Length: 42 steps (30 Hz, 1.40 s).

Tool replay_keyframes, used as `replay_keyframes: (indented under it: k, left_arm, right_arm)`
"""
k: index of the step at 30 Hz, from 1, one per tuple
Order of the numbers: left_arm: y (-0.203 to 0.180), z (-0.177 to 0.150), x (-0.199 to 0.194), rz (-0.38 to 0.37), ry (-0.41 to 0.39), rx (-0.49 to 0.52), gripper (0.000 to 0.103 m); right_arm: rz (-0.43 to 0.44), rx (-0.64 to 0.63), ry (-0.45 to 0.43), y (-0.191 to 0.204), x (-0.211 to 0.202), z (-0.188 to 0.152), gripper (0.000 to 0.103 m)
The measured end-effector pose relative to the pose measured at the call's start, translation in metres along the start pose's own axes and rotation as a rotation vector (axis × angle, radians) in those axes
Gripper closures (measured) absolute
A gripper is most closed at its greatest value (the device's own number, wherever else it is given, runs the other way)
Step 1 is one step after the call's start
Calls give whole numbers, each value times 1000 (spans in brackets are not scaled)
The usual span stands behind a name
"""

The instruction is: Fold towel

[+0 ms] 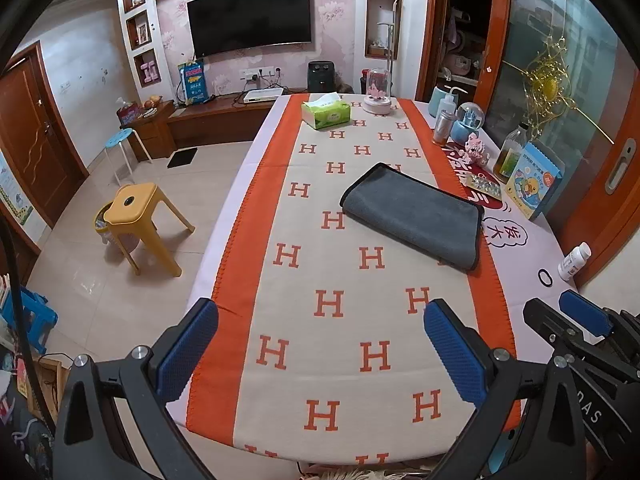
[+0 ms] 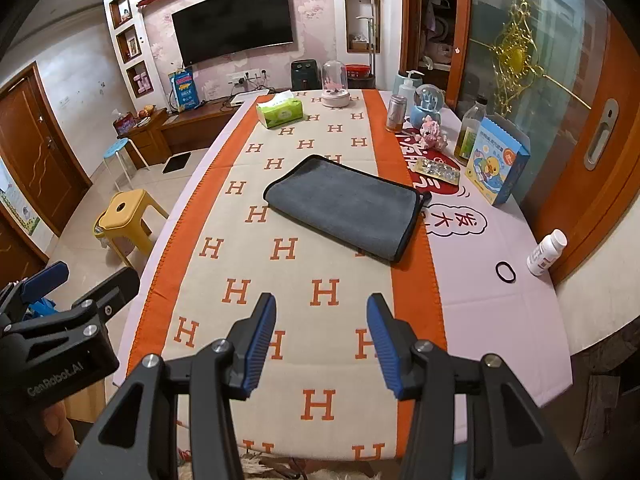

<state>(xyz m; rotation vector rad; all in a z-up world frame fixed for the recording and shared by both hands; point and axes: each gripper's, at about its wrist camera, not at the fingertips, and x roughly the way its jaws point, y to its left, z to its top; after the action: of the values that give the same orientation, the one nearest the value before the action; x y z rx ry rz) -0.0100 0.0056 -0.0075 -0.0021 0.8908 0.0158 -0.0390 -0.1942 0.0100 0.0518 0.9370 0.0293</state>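
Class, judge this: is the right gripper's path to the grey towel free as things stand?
Probably yes. The right gripper is open and empty, pointing toward the grey towel, with only bare H-patterned cloth between them. The left gripper sits off to the side.

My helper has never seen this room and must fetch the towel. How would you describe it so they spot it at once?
Find the long table covered by the orange-bordered cloth printed with H letters. The towel lies folded flat on its right half, beside the red sticker. It is the only plain grey, black-edged fabric there.
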Motion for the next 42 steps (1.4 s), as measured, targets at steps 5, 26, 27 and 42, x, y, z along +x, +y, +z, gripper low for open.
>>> replay_keyframes:
  k: [5, 26, 27, 42]
  left_arm:
    - [-1, 0, 0, -1, -1, 1, 1]
    - [3, 1, 3, 4, 8, 1, 1]
    - [4, 2, 3, 4, 9, 1, 1]
    - [5, 0, 4, 3, 15, 2, 1]
  right_arm:
    - [2, 1, 1, 0, 0, 0, 56]
    - [4, -3, 1, 2, 1, 2, 56]
    - [5, -2, 0, 2, 1, 2, 56]
    - [4, -1, 8, 7, 3, 2, 56]
